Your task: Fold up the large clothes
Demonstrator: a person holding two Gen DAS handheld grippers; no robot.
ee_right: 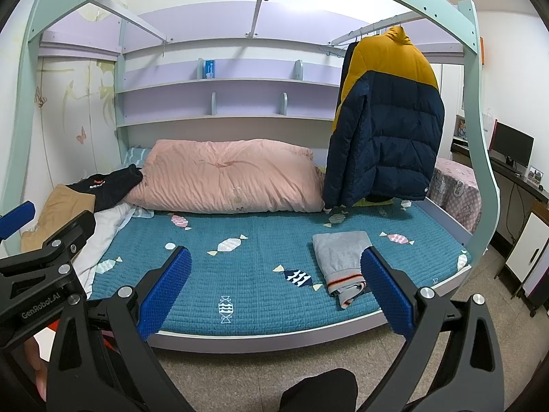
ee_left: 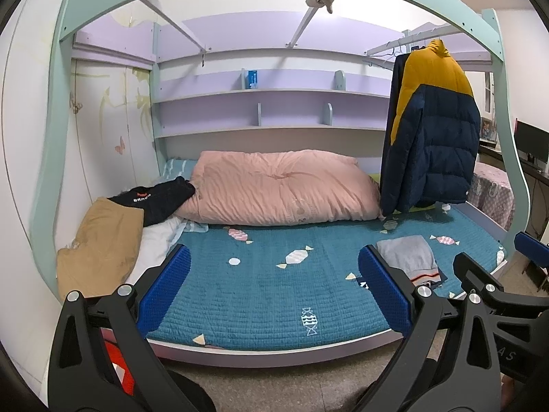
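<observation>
A folded grey garment with striped cuffs lies near the front right of the teal bedspread. At the left of the bed lie a tan garment, a black garment and a white cloth. A navy and yellow puffer jacket hangs at the right. My left gripper and right gripper are both open, held back from the bed with nothing between their blue pads.
A pink duvet is bundled at the back of the bed. Shelves run along the back wall. The mint bed frame arches overhead. A desk with a monitor stands at the right.
</observation>
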